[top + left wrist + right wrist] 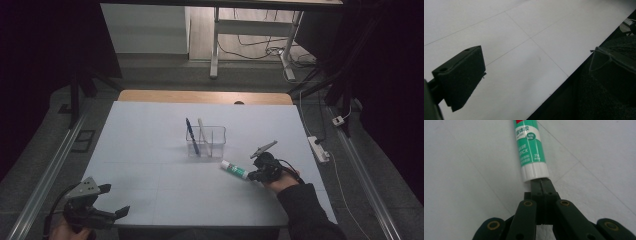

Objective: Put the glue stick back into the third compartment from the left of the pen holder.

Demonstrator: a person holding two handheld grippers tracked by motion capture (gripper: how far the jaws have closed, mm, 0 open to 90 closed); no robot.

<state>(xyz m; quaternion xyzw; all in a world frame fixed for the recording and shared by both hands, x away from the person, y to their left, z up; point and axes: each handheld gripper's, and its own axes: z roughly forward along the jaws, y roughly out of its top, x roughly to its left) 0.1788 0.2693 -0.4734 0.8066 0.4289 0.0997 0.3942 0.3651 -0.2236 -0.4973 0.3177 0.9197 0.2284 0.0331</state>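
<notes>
A green-and-white glue stick (pixel 234 170) (pixel 530 150) lies flat on the white table sheet (pixel 150 150), right of the middle. My right gripper (pixel 253 175) (pixel 541 181) is shut, its two jaws pressed together, with the tips right at the stick's white end; nothing is between them. Whether the tips touch the stick I cannot tell. My left gripper (pixel 116 199) (pixel 534 72) hangs open over the table's near left corner, holding nothing. A clear pen holder (pixel 206 141) stands at the table's middle with a blue pen (pixel 192 135) and a pale stick leaning in it.
The table's near edge (pixel 554 92) runs right under the left gripper. A white power strip (pixel 318 148) and cables lie on the floor at the right. A desk frame (pixel 215 45) stands beyond the far edge.
</notes>
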